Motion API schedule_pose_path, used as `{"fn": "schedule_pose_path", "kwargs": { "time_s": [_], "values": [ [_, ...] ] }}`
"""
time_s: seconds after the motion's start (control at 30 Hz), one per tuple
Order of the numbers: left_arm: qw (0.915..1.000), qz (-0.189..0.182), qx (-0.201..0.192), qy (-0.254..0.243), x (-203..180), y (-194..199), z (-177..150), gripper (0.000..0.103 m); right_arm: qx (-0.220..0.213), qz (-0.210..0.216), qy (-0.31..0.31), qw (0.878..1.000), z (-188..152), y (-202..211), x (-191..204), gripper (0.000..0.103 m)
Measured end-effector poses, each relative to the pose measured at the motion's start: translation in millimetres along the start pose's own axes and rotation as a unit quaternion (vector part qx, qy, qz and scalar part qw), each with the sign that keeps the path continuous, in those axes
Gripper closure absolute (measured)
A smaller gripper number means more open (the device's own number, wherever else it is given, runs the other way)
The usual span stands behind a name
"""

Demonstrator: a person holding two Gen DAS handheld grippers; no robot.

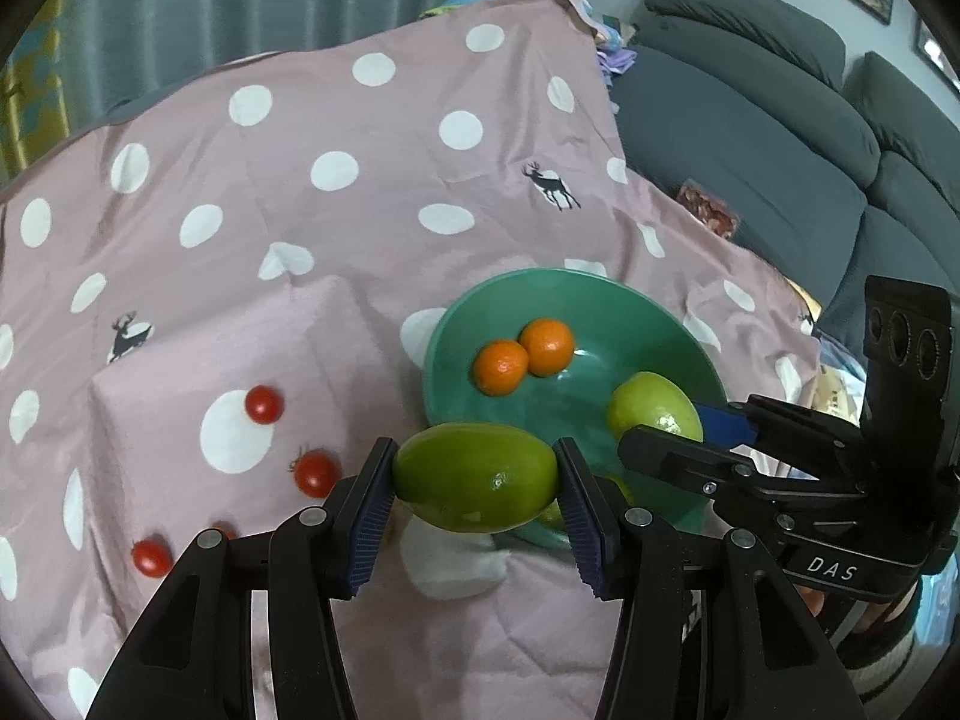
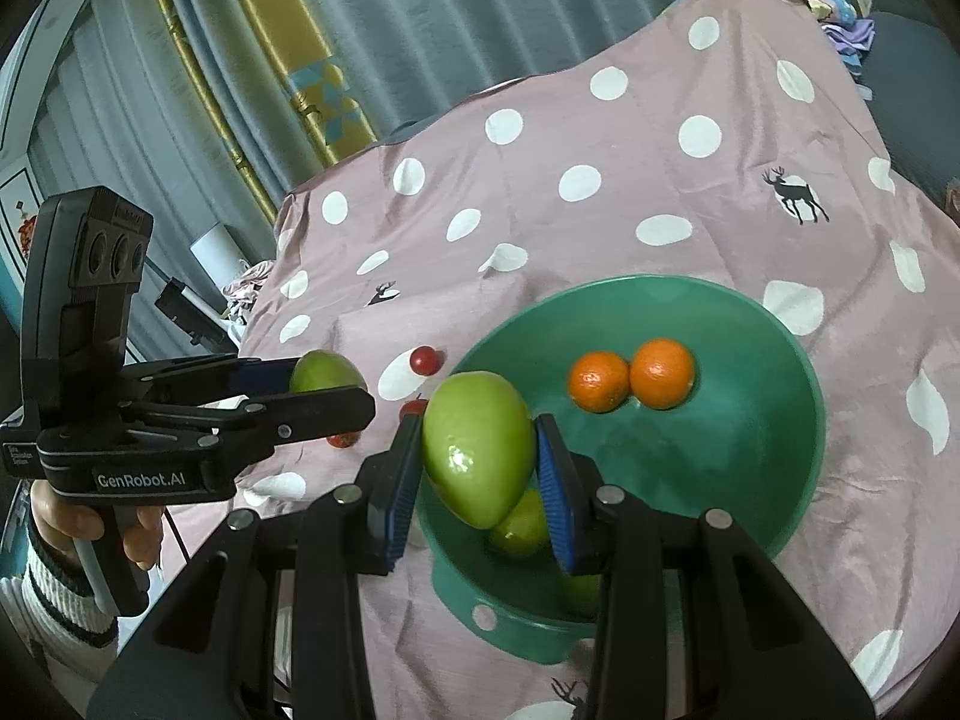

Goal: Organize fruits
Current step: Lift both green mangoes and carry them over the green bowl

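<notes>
Nearest the left wrist camera, the left gripper has its two blue-padded fingers clamped on the ends of a smooth oval green fruit, held sideways above the near rim of a round teal ceramic bowl. Just beside it, on the right of that view, the right gripper grips a second, pear-shaped green fruit between its blue pads, tilted and held over the near-left part of the bowl's hollow. Under this fruit, inside the bowl by its near wall, lies a smaller yellow-green fruit, partly hidden by the fingers; another bit of green shows lower down behind the right-hand finger, too covered to tell what it is.

Farther into the bowl, two small round orange mandarins sit touching each other on its floor. Left of the bowl, on the pink cloth with white dots and dark deer prints, three small red cherry tomatoes lie apart from one another on a raised, box-like fold, and a fourth red one peeks out beside the left gripper's arm.

At the lower left of the right wrist view, a person's hand in a white ribbed sleeve grasps the left gripper's handle. Beyond the cloth stand grey-blue curtains and a grey upholstered sofa.
</notes>
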State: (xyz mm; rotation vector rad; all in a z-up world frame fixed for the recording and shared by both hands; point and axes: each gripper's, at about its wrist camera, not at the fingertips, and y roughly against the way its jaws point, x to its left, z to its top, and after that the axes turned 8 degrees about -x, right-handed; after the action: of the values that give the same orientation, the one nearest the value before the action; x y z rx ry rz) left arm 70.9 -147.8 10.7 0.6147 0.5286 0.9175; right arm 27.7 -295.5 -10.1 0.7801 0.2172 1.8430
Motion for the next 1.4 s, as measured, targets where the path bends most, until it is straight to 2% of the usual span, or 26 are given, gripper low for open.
{"fn": "schedule_pose_path", "kwargs": {
  "time_s": [0.6, 1.4],
  "values": [
    [0.9985, -0.025, 0.038, -0.032, -24, -45, 5, 0.050, 0.012, -0.022, -0.020, 0.999, -7, -3, -28, 0.066],
    [0.9965, -0.018, 0.063, -0.052, -28, -74, 5, 0.050, 0.020, -0.079, 0.011, 0.997, -4, -9, -35, 0.066]
  ]
}}
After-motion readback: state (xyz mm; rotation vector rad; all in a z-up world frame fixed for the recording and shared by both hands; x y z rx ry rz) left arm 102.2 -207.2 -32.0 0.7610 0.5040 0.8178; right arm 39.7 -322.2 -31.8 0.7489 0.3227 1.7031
